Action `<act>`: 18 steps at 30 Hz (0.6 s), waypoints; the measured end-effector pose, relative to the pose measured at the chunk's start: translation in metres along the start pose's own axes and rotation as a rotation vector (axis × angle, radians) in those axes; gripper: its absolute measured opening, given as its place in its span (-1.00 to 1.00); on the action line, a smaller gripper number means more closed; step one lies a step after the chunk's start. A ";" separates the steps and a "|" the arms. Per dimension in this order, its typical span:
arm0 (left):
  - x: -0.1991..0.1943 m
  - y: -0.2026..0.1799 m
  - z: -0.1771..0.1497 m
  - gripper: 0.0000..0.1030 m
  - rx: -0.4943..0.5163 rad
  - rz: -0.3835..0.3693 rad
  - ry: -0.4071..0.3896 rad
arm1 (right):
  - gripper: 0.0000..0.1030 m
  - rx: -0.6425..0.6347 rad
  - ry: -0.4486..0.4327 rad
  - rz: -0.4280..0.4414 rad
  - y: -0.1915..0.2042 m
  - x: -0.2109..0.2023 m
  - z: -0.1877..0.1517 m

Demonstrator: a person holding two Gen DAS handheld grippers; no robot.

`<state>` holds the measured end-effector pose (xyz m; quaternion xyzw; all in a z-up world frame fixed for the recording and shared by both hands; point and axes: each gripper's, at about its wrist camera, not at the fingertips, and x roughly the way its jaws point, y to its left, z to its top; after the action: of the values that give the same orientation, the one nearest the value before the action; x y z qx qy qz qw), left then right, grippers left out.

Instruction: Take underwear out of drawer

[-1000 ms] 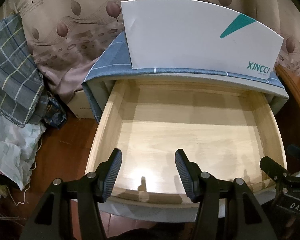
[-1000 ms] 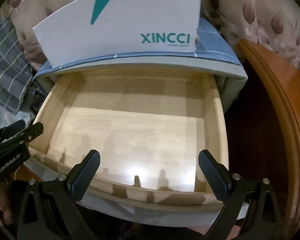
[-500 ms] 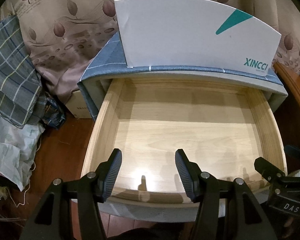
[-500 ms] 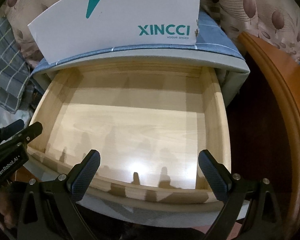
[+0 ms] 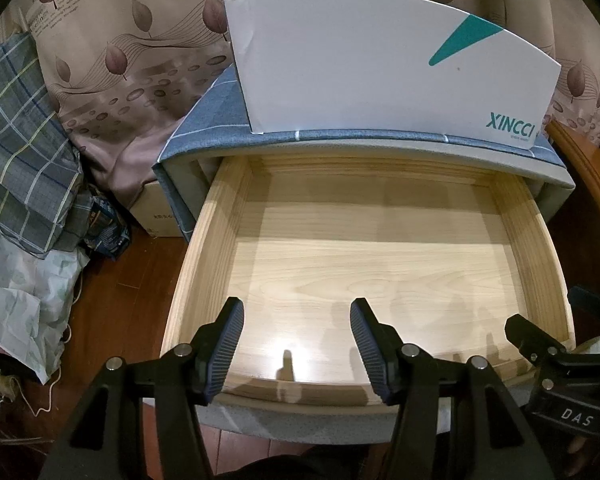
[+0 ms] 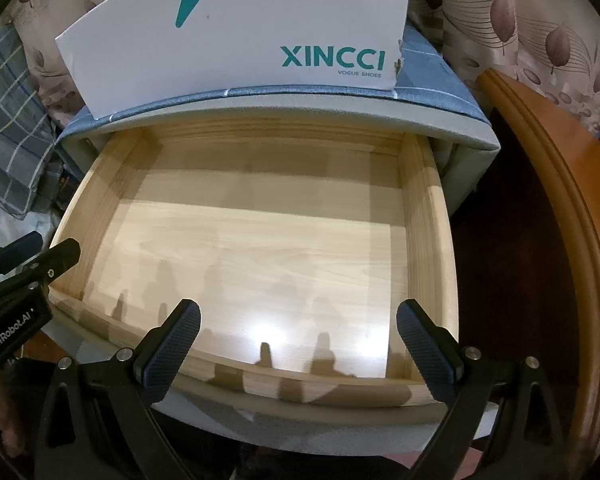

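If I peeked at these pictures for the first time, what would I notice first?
Probably the wooden drawer, pulled wide open in the middle, with only bare, shiny wood showing inside. Right behind it, a big white shoe box with green letters stands on top of the blue-covered cabinet. At the bottom, the left gripper and right gripper hover open over the drawer's front edge.

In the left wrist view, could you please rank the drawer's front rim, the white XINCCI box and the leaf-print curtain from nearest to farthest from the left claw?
From the left claw:
1. Front rim of the drawer, just below the fingertips.
2. White box, standing on the cabinet top behind the open drawer.
3. Curtain, hanging behind the box, up left.
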<state>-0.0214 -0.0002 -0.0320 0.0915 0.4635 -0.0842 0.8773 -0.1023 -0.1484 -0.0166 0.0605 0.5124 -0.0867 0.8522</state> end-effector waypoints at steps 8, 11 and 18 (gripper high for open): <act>0.002 -0.001 0.000 0.10 0.001 0.000 -0.002 | 0.89 -0.014 0.006 -0.007 0.002 0.002 -0.001; 0.002 -0.001 0.000 0.10 0.002 0.001 -0.003 | 0.89 -0.017 0.006 -0.011 0.002 0.002 -0.001; 0.002 -0.001 0.000 0.10 0.002 0.003 -0.005 | 0.89 -0.023 0.006 -0.014 0.003 0.002 -0.001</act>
<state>-0.0208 -0.0017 -0.0337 0.0929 0.4611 -0.0837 0.8785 -0.1014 -0.1456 -0.0182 0.0472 0.5163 -0.0868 0.8507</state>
